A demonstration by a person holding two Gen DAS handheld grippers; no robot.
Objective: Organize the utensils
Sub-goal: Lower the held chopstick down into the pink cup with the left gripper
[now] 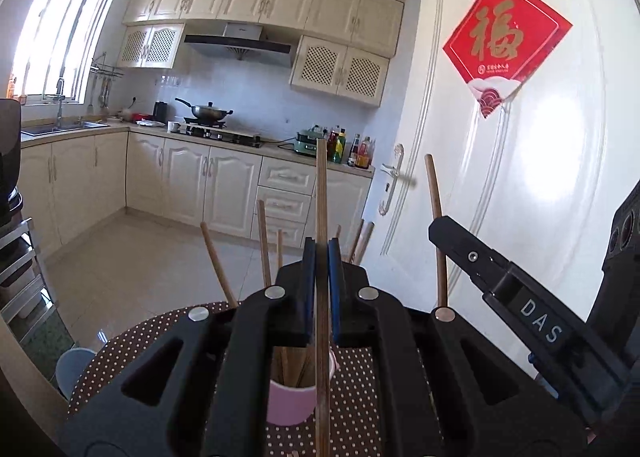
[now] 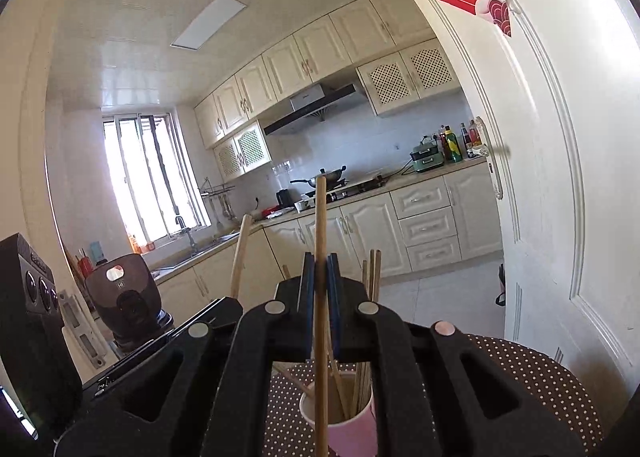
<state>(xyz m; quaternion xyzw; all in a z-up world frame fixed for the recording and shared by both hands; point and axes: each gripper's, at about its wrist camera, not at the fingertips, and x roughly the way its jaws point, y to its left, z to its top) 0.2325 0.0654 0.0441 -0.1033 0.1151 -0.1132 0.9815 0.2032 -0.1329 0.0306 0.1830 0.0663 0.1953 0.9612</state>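
Chopsticks (image 1: 322, 193), slim brown wood (upright)

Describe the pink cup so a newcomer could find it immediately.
Start at the round table with the brown, white-dotted cloth, in front of the white door. Just beyond the left tongs stands the pink cup. It is the only container on the cloth and bristles with wooden chopsticks.

Black plastic left gripper (image 1: 321, 253) (silver round screws), blue-padded fingers (image 1: 308, 277).
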